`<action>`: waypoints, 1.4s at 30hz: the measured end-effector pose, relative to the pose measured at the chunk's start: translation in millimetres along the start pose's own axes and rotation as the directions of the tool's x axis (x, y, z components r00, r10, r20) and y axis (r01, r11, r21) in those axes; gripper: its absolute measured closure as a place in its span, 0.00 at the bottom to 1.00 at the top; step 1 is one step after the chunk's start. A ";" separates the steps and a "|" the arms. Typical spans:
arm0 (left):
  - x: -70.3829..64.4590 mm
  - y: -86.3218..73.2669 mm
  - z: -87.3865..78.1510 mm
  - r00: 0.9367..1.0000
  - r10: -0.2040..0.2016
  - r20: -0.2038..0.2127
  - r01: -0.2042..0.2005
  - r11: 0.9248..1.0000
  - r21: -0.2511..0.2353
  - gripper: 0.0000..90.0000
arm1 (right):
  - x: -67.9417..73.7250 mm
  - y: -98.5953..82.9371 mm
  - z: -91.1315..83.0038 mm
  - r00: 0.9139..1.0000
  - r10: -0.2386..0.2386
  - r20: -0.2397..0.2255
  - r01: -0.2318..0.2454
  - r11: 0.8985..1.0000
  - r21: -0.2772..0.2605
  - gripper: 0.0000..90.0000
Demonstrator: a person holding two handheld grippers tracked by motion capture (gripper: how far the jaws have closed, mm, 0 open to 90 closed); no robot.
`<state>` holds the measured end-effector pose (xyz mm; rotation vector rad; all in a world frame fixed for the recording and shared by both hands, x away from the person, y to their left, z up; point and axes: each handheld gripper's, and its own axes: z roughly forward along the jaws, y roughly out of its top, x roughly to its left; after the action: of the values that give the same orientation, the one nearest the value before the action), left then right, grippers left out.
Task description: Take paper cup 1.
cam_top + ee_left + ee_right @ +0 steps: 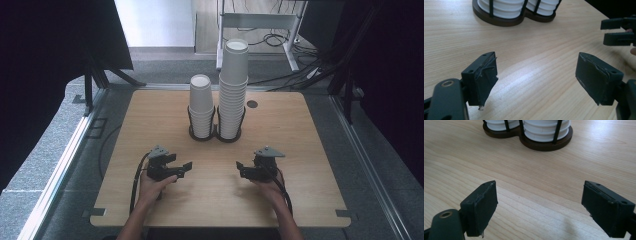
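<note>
- Risk number 1, as I judge it: the taller stack of cups (233, 90) rises far above its holder (215, 131) and leans a little, so a push from the side near its top could tip it or spill cups over the counter (150, 115).
- Thin paper walls are the second risk: if the jaws close hard on a rim, the cup could be crushed, or 2 nested cups could come up together because they sit tightly one in another.
- The left gripper (181, 168) and the right gripper (243, 168) rest low on the near part of the counter, each in a hand, and both have their jaws wide apart with nothing between them.
- The shorter stack (201, 106) stands just beside the taller one, near the far middle of the counter, well apart from both grippers.
- The cups are white, smooth and conical, with rolled rims.
- The holder has a dark, rounded double base (544, 145) and thin black upright rods.
- The counter is pale wood with fine straight grain and a soft shine.
- The pads (486, 80) on the jaws are dark rubber, with worn, torn edges.
</note>
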<state>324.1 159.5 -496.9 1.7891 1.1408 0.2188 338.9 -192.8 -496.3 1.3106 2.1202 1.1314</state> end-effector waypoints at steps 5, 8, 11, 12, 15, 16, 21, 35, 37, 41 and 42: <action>1.6 3.3 -1.6 1.000 0.000 -0.015 0.000 0.999 -0.032 0.20 | -0.5 0.0 -8.2 1.000 0.007 0.008 -0.006 1.000 -0.012 0.16; -1.0 4.9 -3.6 1.000 -0.001 0.003 0.001 0.999 -0.051 0.21 | 1.9 2.3 -14.6 1.000 -0.006 0.022 0.007 0.999 -0.033 0.19; -7.1 2.6 -8.1 0.999 0.030 0.016 -0.029 0.999 -0.035 0.21 | 4.5 7.0 -15.4 1.000 -0.005 0.001 0.005 0.999 -0.049 0.23; -8.3 1.6 -9.7 0.999 0.036 0.008 -0.035 0.999 -0.034 0.21 | 6.6 9.7 -14.0 1.000 0.000 -0.014 0.000 0.998 -0.056 0.24; -9.3 0.3 -17.2 1.000 0.024 -0.019 -0.025 0.998 -0.049 0.22 | 14.3 13.7 -9.9 0.999 -0.015 -0.031 0.013 0.998 -0.069 0.27; -9.4 0.7 -18.7 1.000 0.019 -0.016 -0.019 0.998 -0.054 0.23 | 18.8 13.8 -8.2 0.999 -0.032 -0.039 0.029 0.997 -0.071 0.28; -11.2 4.1 -24.5 1.000 0.012 -0.021 -0.014 0.996 -0.083 0.23 | 35.4 12.7 -1.2 0.993 -0.074 -0.088 0.067 0.995 -0.074 0.34; -4.8 18.5 -20.7 0.999 0.025 -0.041 -0.028 0.997 -0.066 0.16 | 47.5 27.1 11.1 0.980 -0.103 -0.168 0.080 0.987 -0.136 0.73; -3.9 20.6 -18.9 0.999 0.020 -0.043 -0.023 0.997 -0.068 0.16 | 48.0 33.6 13.9 0.979 -0.113 -0.169 0.089 0.986 -0.142 0.81; -4.6 25.8 -16.5 0.998 0.030 -0.048 -0.034 0.997 -0.067 0.16 | 49.1 41.9 17.0 0.974 -0.118 -0.191 0.084 0.980 -0.180 0.93; -4.8 28.0 -15.7 0.998 0.035 -0.049 -0.039 0.997 -0.067 0.16 | 49.1 43.9 17.5 0.973 -0.119 -0.199 0.081 0.979 -0.190 0.94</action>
<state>329.1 163.0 -465.1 1.7539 1.1211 0.3202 351.5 -132.3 -467.7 1.0304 2.1415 1.4351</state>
